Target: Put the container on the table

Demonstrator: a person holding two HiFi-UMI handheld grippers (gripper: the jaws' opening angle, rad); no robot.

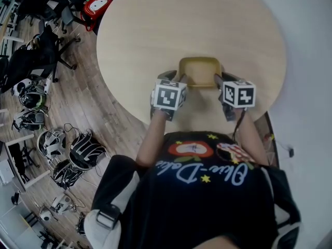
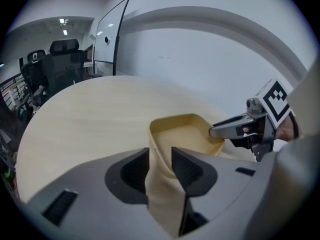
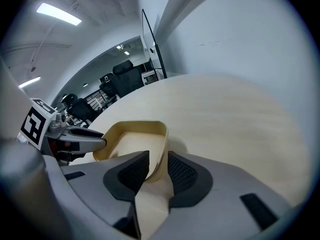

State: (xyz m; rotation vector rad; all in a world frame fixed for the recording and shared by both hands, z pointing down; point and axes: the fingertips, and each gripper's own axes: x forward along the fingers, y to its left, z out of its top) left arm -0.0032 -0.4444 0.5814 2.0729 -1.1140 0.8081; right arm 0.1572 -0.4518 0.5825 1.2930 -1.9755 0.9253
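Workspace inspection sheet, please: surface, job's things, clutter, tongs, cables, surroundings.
Surface: round pale wood table.
Job's things: tan container, upright on the table near the person.
Clutter: nothing seen on the table.
Grippers: left tongs and right tongs open, each with a container side wall between its jaws.
Cables: thin leads on the wooden floor.
Surroundings: office chairs; helmet-like gear on the floor.
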